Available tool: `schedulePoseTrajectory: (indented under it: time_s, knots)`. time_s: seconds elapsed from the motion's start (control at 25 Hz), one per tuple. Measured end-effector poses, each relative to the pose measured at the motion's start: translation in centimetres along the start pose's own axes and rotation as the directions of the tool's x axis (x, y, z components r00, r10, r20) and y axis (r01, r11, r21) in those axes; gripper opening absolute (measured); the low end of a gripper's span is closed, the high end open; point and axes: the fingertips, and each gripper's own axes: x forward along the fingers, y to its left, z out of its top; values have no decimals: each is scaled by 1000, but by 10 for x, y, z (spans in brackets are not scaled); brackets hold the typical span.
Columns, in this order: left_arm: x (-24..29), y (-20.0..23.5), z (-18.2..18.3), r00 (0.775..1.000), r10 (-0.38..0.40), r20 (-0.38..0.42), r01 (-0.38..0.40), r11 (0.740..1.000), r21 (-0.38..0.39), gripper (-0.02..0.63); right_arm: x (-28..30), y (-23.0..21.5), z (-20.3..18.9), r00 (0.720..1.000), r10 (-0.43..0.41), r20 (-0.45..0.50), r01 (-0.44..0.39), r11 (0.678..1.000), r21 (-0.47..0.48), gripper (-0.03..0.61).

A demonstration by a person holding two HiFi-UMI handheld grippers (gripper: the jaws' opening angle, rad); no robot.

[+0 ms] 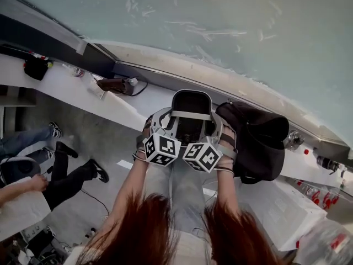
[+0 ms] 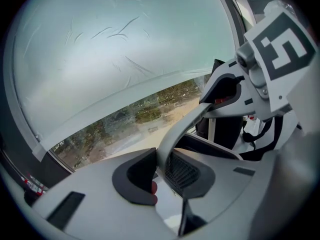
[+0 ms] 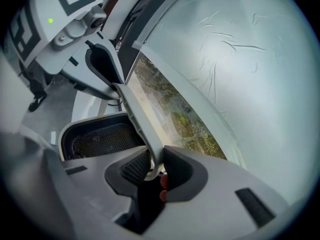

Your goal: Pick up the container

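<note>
1. The left tongs (image 2: pixel 161 169) are clenched on the grey handle (image 2: pixel 186 125) of the container (image 2: pixel 206 145); the band is seen pinched between the two dark pads.
2. The right tongs (image 3: pixel 156 165) are likewise clamped on the same handle, at its other end, with the band pressed between their pads and no gap seen beside it.
3. In each gripper view the other tool is seen just across the handle, so the load is shared between both hands.
4. The container, a dark tub with a light rim and a mesh insert inside, is seen below the handle in the head view, held in front of the person at the near edge of the white surface (image 1: pixel 118 106).
5. It is judged to be hanging from the handle and clear of the surface. Its underside is shown in no view, so this cannot be confirmed.
6. A dark bag (image 1: pixel 259 142) lies on the surface just beside the container, at its right in the head view; whether the two touch cannot be told.
7. The grasp is judged done and the lift under way or complete. At most, a little more height and a steady hold are left.
</note>
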Motion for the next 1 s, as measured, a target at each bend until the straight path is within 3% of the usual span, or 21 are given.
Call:
schedulePoseTrajectory:
  time_s: [1.0]
  knots:
    - [-74,18,56,995,78,60,-79,997,11,80,-72,-41,39,994,-49,96,47,999,27,94]
